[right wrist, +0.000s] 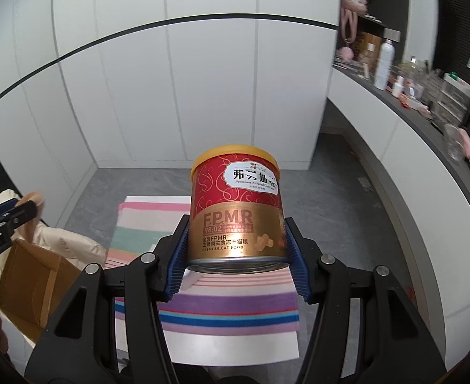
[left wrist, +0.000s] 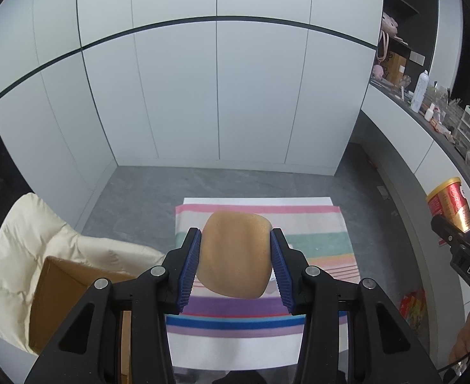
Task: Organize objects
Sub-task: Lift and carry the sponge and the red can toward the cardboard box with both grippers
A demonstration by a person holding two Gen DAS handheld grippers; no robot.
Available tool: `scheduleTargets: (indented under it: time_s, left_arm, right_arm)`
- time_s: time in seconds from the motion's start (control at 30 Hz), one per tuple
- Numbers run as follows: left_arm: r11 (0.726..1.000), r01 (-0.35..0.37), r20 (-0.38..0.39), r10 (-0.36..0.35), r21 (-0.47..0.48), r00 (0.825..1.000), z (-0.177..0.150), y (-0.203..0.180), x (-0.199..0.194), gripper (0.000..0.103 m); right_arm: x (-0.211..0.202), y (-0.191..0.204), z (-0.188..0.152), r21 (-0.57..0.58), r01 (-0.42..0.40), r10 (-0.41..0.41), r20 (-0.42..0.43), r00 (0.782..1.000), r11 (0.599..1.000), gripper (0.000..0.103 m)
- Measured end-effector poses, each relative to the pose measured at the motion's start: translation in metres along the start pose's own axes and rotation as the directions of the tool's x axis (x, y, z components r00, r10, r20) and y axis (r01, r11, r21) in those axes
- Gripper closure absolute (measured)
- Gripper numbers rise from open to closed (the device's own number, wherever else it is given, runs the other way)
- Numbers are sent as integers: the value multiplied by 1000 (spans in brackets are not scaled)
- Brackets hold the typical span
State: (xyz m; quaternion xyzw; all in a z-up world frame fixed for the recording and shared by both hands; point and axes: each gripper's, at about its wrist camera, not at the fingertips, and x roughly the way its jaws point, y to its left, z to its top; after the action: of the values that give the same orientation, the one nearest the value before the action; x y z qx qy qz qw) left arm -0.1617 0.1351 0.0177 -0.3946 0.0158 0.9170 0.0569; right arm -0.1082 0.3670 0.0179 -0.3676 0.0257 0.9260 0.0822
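The left gripper [left wrist: 235, 262] points steeply downward, its blue fingers [left wrist: 190, 268] clamped on a tan bun. At its 3 o'clock, the right gripper [right wrist: 236, 249] tilts likewise, fingers [right wrist: 179, 262] gripping a can.

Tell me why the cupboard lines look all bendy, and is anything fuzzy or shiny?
Both wrist views use a fisheye lens, so the straight cupboard doors bow outward and the corners go dark. In the right wrist view the shelf clutter at the edge is smeared, while the cat food can in the tongs is sharp, with glare on its gold band. In the left wrist view the tan bun-like thing looks softly lit.
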Motion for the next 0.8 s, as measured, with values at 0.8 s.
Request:
scheduleTargets:
  time_s: [0.8]
  left_arm:
    - [994, 20, 66, -27, 104, 997, -131, 0, -115, 59]
  right_arm:
    - [-83, 8, -134, 22, -95, 96, -29, 995, 995, 46]
